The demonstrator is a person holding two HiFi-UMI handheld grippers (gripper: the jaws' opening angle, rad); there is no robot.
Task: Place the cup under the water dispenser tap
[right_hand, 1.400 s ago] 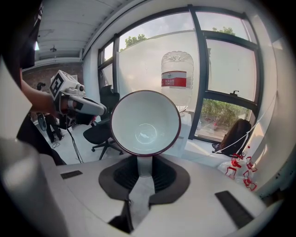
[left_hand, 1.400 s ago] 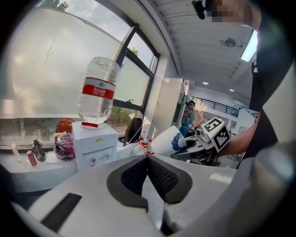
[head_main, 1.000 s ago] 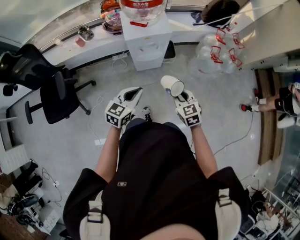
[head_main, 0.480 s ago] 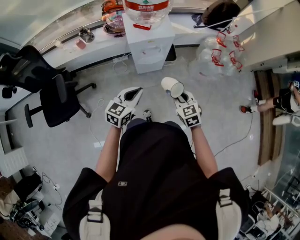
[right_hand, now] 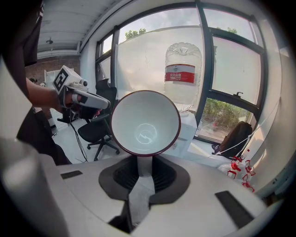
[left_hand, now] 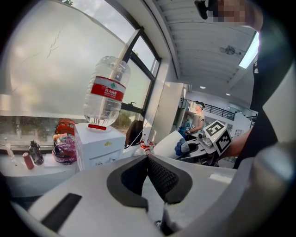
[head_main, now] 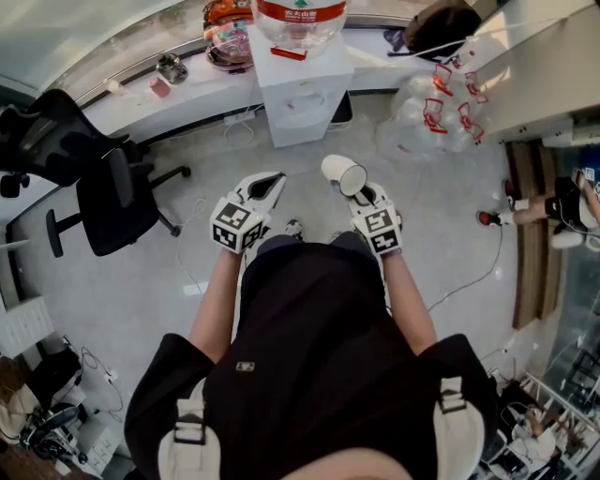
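Far off to the left of our left tongs (head_main: 269, 183), a black office chair (head_main: 108, 187) stands on the floor (head_main: 169, 272). The left tongs are clenched, their pads (left_hand: 162, 178) meeting at the tips with nothing between them, and they hang over the floor just beside our right tongs (head_main: 364, 195). Ahead of both tongs and well apart from them, the white water dispenser (head_main: 302, 89) stands by the worktop (head_main: 178, 89) under the window. A clear bottle (head_main: 300, 14) with a red label sits upended on top of it.

The right tongs are grasping the cup (head_main: 344, 172), with their pads (right_hand: 164, 178) closed on a narrow white part just under its rim. The cup is white with a dark red rim and looks empty. It is tilted so that its mouth faces back along the tongs. It sits in the air at the tips of the right tongs, well short of the dispenser. To the right of the right tongs, clear bags (head_main: 441, 103) with red ties lie on the floor. Farther right a person (head_main: 553, 204) sits at the edge.
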